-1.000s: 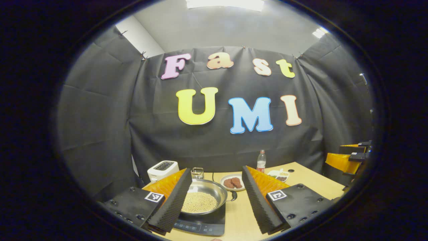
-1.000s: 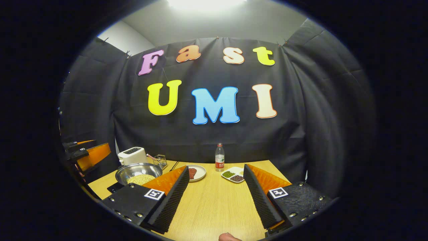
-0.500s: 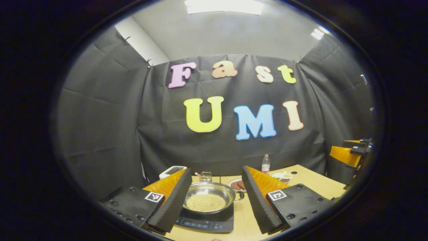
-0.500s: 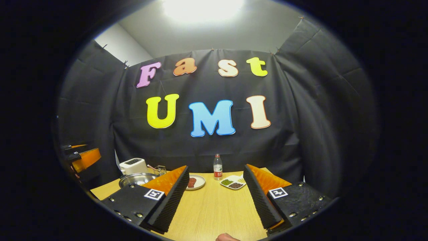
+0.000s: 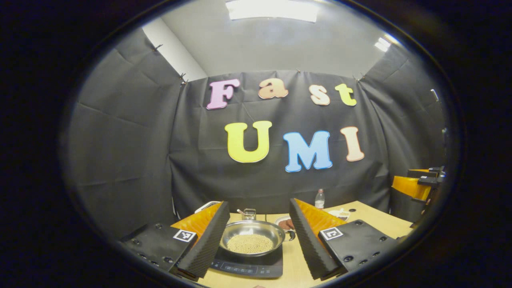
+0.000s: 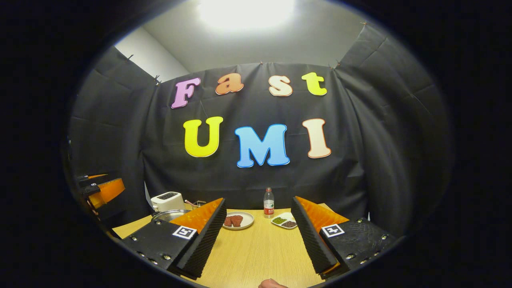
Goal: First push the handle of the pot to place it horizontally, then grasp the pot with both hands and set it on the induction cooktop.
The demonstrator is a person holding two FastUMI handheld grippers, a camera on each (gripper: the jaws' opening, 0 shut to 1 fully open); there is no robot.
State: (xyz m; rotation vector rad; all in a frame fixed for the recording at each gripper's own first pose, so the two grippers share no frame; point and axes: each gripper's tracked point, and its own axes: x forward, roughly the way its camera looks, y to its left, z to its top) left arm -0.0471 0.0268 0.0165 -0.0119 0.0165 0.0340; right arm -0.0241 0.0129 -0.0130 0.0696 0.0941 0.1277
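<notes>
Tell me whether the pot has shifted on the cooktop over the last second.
No. The pot sits centred on the cooktop as before; the left gripper has backed away, so both look farther off.

Left gripper [image 5: 256,240] and right gripper [image 6: 258,240], same build: black bodies studded with small screws, each carrying a square black-and-white marker. Fingers [image 5: 206,244] orange-backed, inner faces lined with black ribbed foam, wedge-shaped, tapering toward the tips.

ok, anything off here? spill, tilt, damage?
Nothing stands out. The pot sits level on the induction cooktop, beans inside, none scattered on the table. Both claws, left and right, are open and clear of it.
</notes>
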